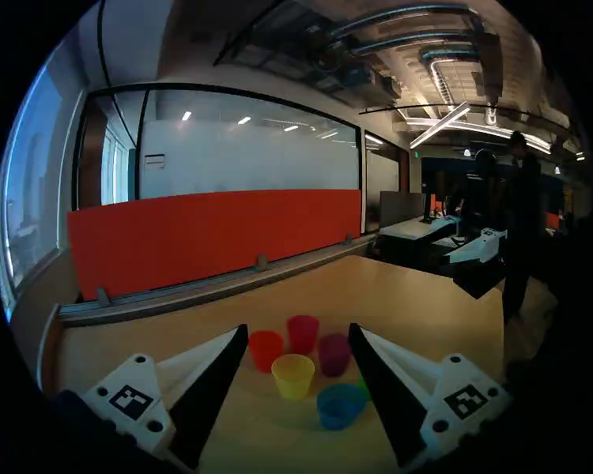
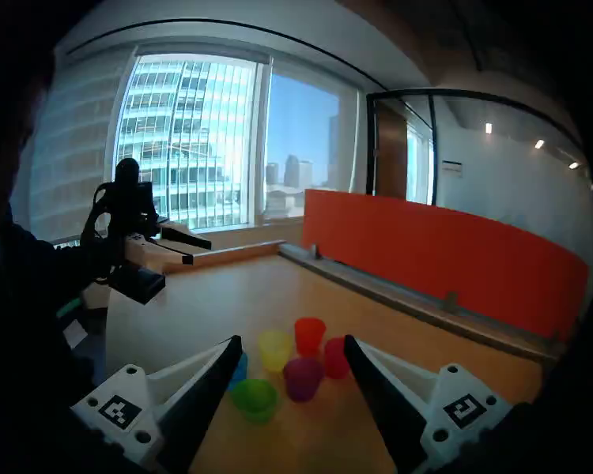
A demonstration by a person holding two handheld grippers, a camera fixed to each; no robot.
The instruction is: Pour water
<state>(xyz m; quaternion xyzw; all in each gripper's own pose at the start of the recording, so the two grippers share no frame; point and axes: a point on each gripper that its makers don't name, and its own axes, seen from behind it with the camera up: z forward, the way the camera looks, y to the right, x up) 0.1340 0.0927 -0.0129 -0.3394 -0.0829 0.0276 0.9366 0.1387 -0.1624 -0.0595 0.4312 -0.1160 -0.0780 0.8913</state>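
Closest in the left gripper view is the left gripper (image 1: 296, 327) itself: two black wedge-shaped fingers (image 1: 213, 379) on white plastic bases with square black-and-white tags. They're spread wide and pinching nothing.

Just past the tips, a cluster of small, smooth, tapered cups stands upright on the pale wooden desk (image 1: 407, 300). A blue plastic cup (image 1: 341, 405) is nearest, with a yellow plastic cup (image 1: 293, 375) just behind it. Then come an orange-red plastic cup (image 1: 265, 350), a purple plastic cup (image 1: 334, 354) and a crimson plastic cup (image 1: 303, 333) at the back. A green plastic cup (image 1: 363, 387) peeks out from behind one finger. I can see a bit into the blue and yellow ones, but honestly can't tell if any cup has water in it.

Same deal in the right gripper view. The right gripper (image 2: 291, 340) has its fingers spread too, gripping nothing. The cups sit bunched just beyond its tips, green one nearest and blue one half hidden by a finger. Farther off to the left there, the left gripper is held up by someone in a dark sleeve (image 2: 35, 276).

Behind the desk, a long matte orange-red divider panel (image 1: 217, 233) runs along the back edge. Past that is a frosted glass wall (image 1: 249, 150), and a big window (image 2: 194, 134) looking onto towers.
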